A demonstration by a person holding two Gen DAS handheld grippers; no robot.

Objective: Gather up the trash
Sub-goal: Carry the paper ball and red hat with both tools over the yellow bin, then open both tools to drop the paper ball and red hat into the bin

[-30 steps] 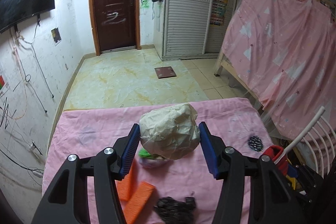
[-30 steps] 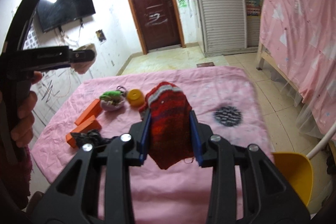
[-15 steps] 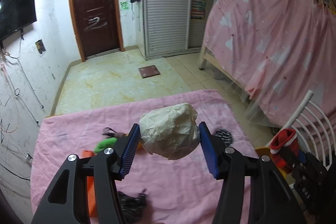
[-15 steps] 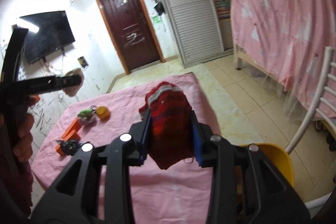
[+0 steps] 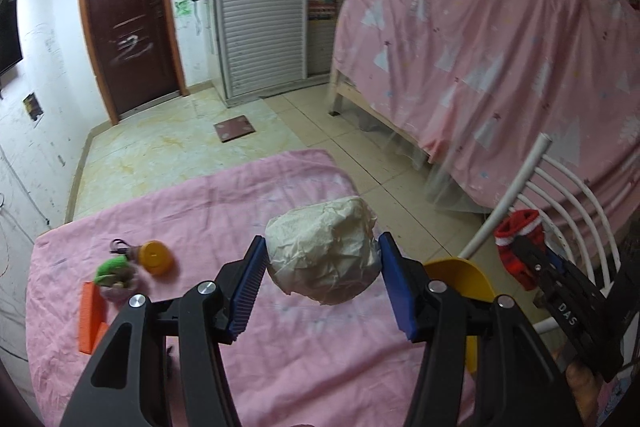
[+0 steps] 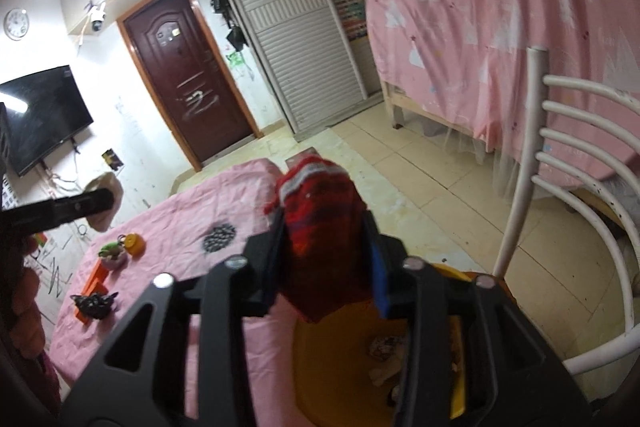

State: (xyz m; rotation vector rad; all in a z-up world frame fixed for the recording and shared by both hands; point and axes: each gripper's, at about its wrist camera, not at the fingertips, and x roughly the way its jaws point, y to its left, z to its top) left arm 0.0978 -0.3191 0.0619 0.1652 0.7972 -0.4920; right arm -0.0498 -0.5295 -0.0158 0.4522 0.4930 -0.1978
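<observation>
My left gripper (image 5: pixel 322 279) is shut on a crumpled ball of beige paper (image 5: pixel 322 261) and holds it above the pink-covered table (image 5: pixel 240 211). My right gripper (image 6: pixel 326 263) is shut on a red knitted sock (image 6: pixel 320 223) and holds it over a yellow bin (image 6: pixel 340 359) beside the table. The bin (image 5: pixel 456 277) holds some scraps. In the left wrist view the right gripper and the sock (image 5: pixel 520 239) show at the right. In the right wrist view the left gripper and the paper ball (image 6: pixel 105 199) show at the left.
On the table lie orange blocks (image 5: pixel 90 315), a small bowl with green stuff (image 5: pixel 116 275), an orange lid (image 5: pixel 154 257), a dark round patch (image 6: pixel 219 237) and a black crumpled thing (image 6: pixel 94 303). A white chair (image 6: pixel 568 211) stands right of the bin. A pink-curtained bed (image 5: pixel 480 39) is beyond.
Both grippers have swung to the right with their loads. The right gripper with the sock has come over the yellow bin. The left gripper has moved toward the table's right edge.
</observation>
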